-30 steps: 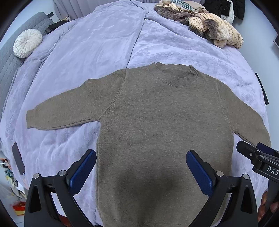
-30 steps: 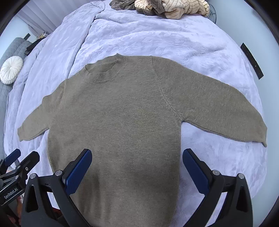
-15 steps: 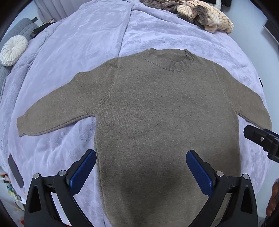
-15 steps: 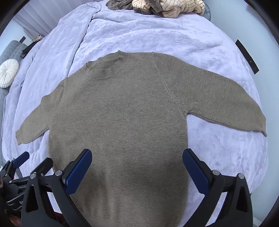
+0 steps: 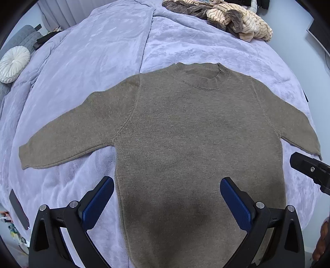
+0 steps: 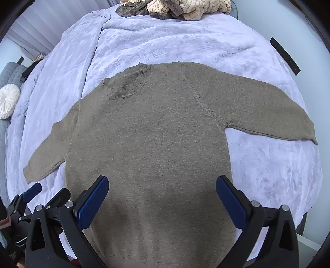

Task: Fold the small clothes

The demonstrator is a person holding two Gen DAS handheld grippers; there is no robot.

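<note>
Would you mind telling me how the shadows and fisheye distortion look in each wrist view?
Left wrist view: a soft dark shadow lies on the sweater between the open jaws, and the bed bulges into a dome. Right wrist view: a fainter shadow near the hem, the same barrel bulge, black corners; both sharp.

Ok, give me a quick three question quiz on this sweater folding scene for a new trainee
1. True or false: the brown sweater lies flat on the purple blanket with both sleeves spread out.
2. Is the left gripper A) shut on the hem, B) open above the sweater, or C) shut on a sleeve?
3. Fill in: the pile of clothes sits beyond the sweater's ____.

Key: 1 true. 2 B; the right gripper is open too. 3 collar.
</note>
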